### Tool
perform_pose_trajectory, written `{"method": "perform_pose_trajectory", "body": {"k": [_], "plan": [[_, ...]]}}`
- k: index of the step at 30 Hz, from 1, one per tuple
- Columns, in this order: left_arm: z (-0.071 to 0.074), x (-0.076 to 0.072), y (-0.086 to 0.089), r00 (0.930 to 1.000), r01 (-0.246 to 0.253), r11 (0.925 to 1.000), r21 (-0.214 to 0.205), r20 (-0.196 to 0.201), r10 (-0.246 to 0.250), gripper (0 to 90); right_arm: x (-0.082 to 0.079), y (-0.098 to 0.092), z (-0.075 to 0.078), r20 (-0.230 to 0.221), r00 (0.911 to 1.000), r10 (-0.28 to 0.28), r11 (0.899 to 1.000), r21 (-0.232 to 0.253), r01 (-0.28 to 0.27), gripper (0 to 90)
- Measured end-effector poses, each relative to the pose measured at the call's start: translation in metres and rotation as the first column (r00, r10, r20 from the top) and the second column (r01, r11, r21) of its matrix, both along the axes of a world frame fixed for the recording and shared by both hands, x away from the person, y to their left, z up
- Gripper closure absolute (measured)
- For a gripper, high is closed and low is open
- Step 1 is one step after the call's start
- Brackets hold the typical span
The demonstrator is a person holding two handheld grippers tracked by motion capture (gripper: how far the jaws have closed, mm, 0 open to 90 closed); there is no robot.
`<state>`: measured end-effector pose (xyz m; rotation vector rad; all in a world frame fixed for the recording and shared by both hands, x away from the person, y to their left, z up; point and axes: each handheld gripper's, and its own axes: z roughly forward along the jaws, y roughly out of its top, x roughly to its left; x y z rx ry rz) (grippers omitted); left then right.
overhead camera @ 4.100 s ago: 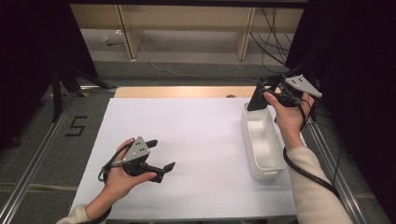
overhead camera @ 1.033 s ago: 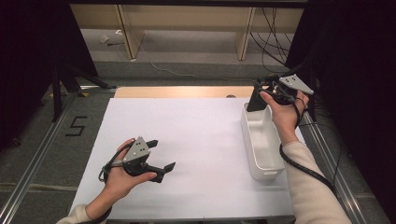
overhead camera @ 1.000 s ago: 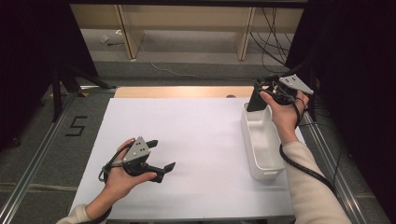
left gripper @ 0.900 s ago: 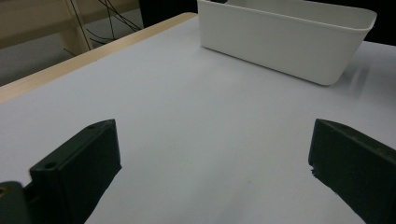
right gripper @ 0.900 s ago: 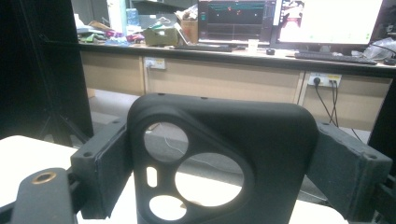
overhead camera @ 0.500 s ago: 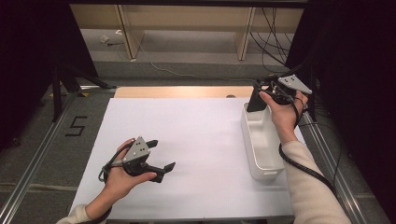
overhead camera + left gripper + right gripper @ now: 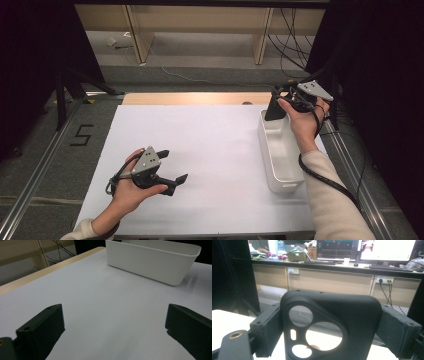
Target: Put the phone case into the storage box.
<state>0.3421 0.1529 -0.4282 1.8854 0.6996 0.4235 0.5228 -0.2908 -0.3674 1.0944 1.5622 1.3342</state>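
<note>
A: Items counted?
B: One black phone case, one white bin, two grippers.

A: Case position?
B: Upper right of frame, upright, long axis vertical, clamped by right gripper over the bin's far end.

A: Left gripper?
B: Wide open, empty, lower left.

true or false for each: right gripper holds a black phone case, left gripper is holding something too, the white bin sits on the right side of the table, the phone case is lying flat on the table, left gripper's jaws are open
1. The right gripper holds a black phone case. True: its jaws clamp the case on both sides.
2. The left gripper is holding something too. False: there is nothing between its jaws, just bare table.
3. The white bin sits on the right side of the table. True.
4. The phone case is lying flat on the table. False: it is held upright in the air above the far end of the bin.
5. The left gripper's jaws are open. True: they stand wide apart.
</note>
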Motion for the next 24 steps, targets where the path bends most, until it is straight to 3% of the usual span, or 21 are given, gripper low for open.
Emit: {"method": "perform_pose_trajectory", "body": {"k": [24], "plan": [[-0.0001,0.0000,0.0000,1.0000,0.000,1.0000,-0.001,-0.001,0.000,1.9,0.0058,0.0026,-0.0048,-0.013,0.9999,0.001,1.000,-0.010,-0.001,15.4]]}}
